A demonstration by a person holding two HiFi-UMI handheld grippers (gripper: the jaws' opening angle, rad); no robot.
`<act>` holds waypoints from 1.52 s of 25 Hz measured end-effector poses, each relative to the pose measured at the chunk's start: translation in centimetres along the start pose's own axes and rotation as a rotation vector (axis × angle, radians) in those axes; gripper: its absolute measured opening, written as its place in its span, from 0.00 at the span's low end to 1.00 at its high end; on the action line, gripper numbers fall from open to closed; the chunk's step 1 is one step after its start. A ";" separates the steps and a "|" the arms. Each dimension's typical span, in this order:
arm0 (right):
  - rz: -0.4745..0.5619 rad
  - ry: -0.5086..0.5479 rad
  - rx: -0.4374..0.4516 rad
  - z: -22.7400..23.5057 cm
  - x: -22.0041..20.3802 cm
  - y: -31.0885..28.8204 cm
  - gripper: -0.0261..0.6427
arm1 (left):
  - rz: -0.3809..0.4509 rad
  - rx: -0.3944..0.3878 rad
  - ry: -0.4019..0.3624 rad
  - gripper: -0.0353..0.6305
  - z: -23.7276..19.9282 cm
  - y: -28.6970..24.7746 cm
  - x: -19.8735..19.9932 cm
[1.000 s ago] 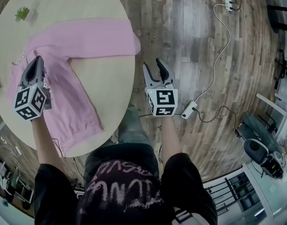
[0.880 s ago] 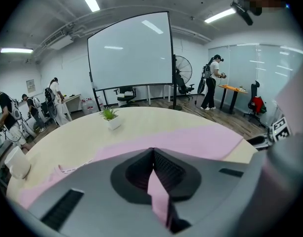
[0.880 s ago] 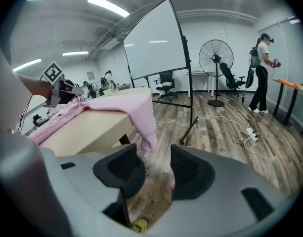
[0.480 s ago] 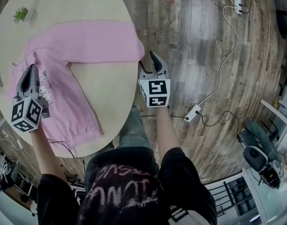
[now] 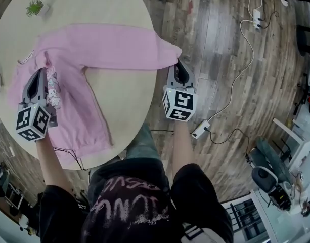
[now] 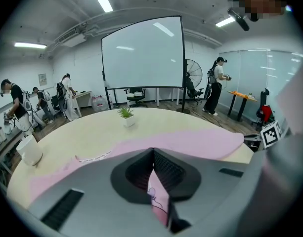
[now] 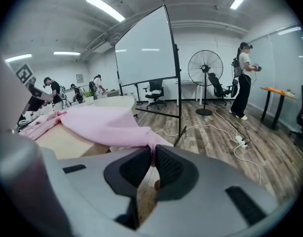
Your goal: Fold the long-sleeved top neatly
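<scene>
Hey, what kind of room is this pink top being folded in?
Most likely an open office or lab workspace. A large projection screen stands on a frame on the wood floor, a standing fan is beside office chairs, and several other people are busy at desks round the edges.

A small potted plant (image 5: 35,6) stands on the round pale table (image 5: 101,4), near its far edge, and a white cup (image 6: 30,149) sits at the table's left rim. On the wooden floor (image 5: 215,39) right of the table lies a white power strip (image 5: 200,129) with a white cable (image 5: 244,65) trailing away. Beyond the table stand a large white screen (image 6: 143,58), a pedestal fan (image 7: 205,69) and several people (image 6: 218,85).
</scene>
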State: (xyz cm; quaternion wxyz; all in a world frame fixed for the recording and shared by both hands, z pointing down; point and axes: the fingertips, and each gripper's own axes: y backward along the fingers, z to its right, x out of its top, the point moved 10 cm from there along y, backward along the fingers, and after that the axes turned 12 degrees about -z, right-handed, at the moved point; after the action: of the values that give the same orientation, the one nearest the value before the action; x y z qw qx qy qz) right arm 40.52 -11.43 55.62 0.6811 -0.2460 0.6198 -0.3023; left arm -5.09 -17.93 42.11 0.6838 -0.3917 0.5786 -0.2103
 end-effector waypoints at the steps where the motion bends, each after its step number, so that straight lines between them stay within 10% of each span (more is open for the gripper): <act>1: 0.013 -0.003 -0.010 0.2 0.6 0.5 0.09 | 0.008 -0.002 0.012 0.07 -0.2 0.2 -0.2; 16: 0.209 0.124 -0.021 -9.7 12.0 6.6 0.09 | 0.103 0.026 0.117 0.07 -9.2 7.9 -6.7; 38: 0.310 0.534 0.327 -49.8 15.9 6.8 0.09 | 0.193 0.126 0.402 0.07 -28.3 22.4 -25.6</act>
State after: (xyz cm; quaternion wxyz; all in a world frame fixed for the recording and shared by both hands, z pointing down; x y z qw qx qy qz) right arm -7.44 -16.11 34.21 0.5632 0.0512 0.7495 -0.3443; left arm -42.01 6.32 40.05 0.5948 -0.2412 0.7237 -0.2537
